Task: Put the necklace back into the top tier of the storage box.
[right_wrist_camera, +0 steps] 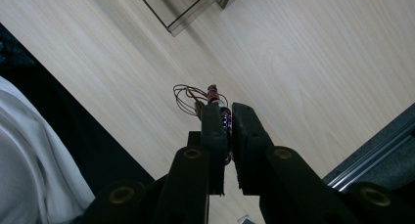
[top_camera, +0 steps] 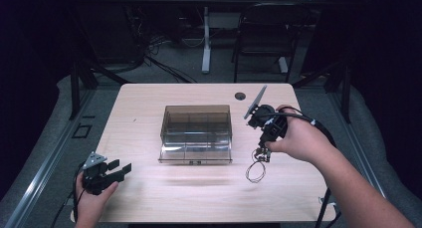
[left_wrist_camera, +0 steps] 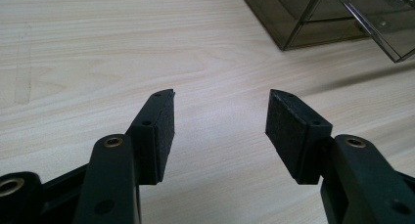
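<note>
The right tongs [right_wrist_camera: 227,117] pinch a small electronic part with looped wire leads [top_camera: 256,171], held above the surface [top_camera: 149,193] right of the smoky plastic organizer box [top_camera: 196,132]. The dangling loops may snag its rim and twist the part loose. The left tongs [left_wrist_camera: 220,116] rest wide apart, empty.

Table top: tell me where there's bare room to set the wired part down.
Bare wood runs between the left gripper and the dangling wired part, in front of the organizer box. The strip left of the box is bare too. The right gripper, shut on the part, crowds the table's right side.
</note>
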